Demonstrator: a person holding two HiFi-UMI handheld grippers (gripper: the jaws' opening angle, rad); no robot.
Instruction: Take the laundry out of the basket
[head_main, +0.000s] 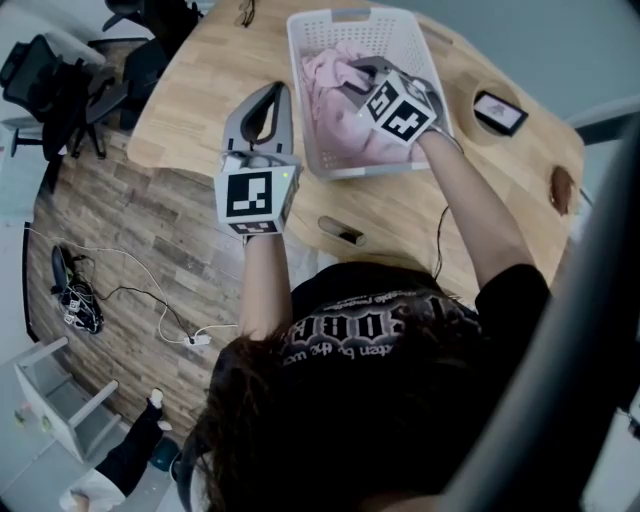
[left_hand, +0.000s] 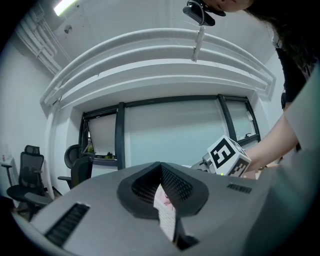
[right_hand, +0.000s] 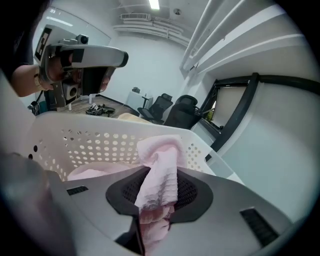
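Note:
A white perforated laundry basket stands on the far side of the wooden table, with pink laundry heaped inside. My right gripper reaches down into it, shut on a fold of the pink waffle-knit cloth, which rises between the pads above the basket wall. My left gripper hovers level just left of the basket with nothing in it. Its jaws are drawn together, leaving only a thin slit. The right gripper's marker cube shows in the left gripper view, and the left gripper shows in the right gripper view.
A small dark pen-like object lies on the table near the person. A dark device on a round pad and a brown object sit at the right. Office chairs and floor cables are at the left.

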